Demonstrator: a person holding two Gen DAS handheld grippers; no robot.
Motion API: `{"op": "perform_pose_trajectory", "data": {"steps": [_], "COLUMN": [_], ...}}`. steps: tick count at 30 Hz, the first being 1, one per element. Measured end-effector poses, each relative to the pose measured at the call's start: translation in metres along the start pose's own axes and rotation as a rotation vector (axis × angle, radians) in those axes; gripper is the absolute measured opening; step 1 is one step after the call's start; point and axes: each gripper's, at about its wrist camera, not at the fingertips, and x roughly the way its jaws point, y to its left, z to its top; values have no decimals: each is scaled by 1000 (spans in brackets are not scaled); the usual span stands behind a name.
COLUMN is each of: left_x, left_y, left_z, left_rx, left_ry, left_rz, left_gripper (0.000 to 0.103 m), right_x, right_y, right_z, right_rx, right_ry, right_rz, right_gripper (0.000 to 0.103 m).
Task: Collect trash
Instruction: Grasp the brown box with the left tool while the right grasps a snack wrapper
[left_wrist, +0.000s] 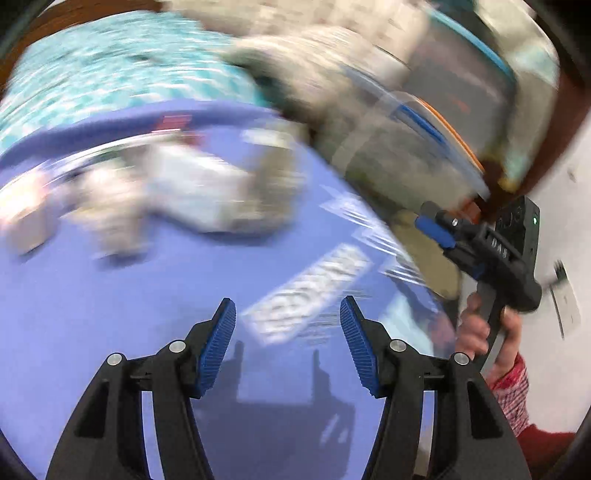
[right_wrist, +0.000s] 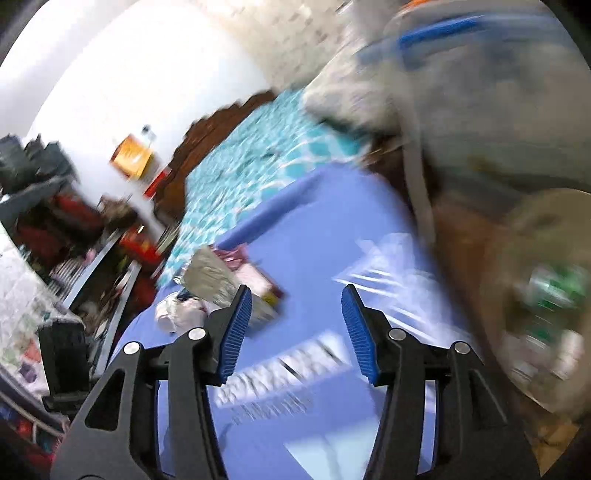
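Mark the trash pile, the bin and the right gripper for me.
trash pile (left_wrist: 192, 192), left wrist view, pale crumpled middle.
bin (right_wrist: 546, 295), right wrist view, littered inside.
right gripper (right_wrist: 295, 328), right wrist view, between open fingers.

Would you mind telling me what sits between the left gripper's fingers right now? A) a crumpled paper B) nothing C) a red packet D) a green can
B: the left gripper has its blue pads apart, with only the bare purple sheet visible through the gap.

Both wrist views angled down, sharing purple mat (left_wrist: 92, 314).
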Motion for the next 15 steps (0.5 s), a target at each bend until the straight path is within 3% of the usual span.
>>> {"op": "perform_pose_trajectory", "data": {"steps": [2,6,8,11,15], "left_x": [-18,-55,-67,-80,-92], "left_y": [42,96,115,136,155], "left_z": [-2,-14,-21,-31,-50], "left_rx": [-86,-201,-240,-275,-312], "left_ry": [-26,-95,-112,-117,-125], "left_rz": [62,79,88,100,77], "left_gripper": [56,56,56,56,56], "right_x": [53,163,197,209,178], "right_y": [9,20,27,72,152], "right_z": [18,39,36,5,-68], "right_rx": [9,11,42,-43,-197], "right_ry": [73,224,294,358,445], "right_rz": [27,-44,-7,48,188], "right_gripper": [54,54,54,54,54]}}
